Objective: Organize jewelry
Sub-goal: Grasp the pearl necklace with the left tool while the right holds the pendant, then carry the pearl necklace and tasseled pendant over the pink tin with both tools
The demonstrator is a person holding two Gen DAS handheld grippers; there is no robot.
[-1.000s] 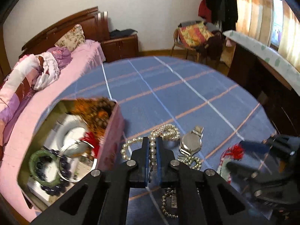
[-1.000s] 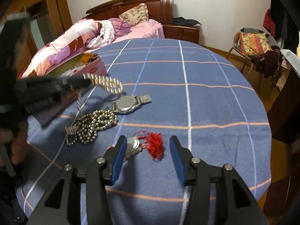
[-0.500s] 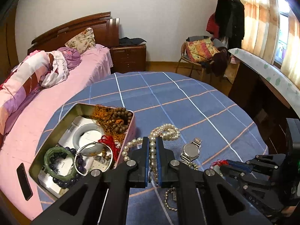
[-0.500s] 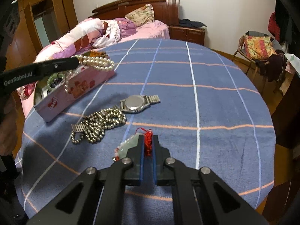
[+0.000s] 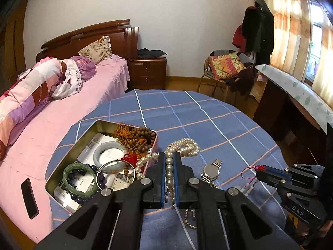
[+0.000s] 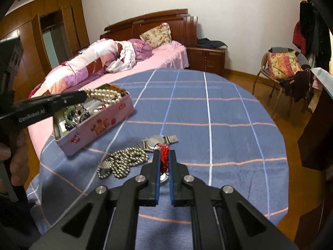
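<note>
My left gripper (image 5: 169,156) is shut on a white pearl necklace (image 5: 183,145) and holds it in the air over the right edge of the open pink tin (image 5: 83,139); it also shows in the right wrist view (image 6: 83,95), with the pearls (image 6: 104,93) above the tin (image 6: 100,125). My right gripper (image 6: 164,154) is shut on the red tassel pendant (image 6: 164,158), lifted off the table; the left wrist view shows it (image 5: 258,171) with the red cord (image 5: 252,169). A silver watch (image 6: 158,140) and a metal bead chain (image 6: 122,160) lie on the blue cloth.
The tin holds a green bangle (image 5: 79,177), a pale jade bangle (image 5: 109,154), a brown bead string (image 5: 141,137) and other pieces. A black phone (image 5: 30,198) lies on the pink bed. A chair (image 6: 283,66) and a dark cabinet (image 6: 316,135) stand at the right.
Both grippers have risen. The left has carried the pearls toward the tin. The right, open one second ago, shut on the red tassel pendant and lifted it.
</note>
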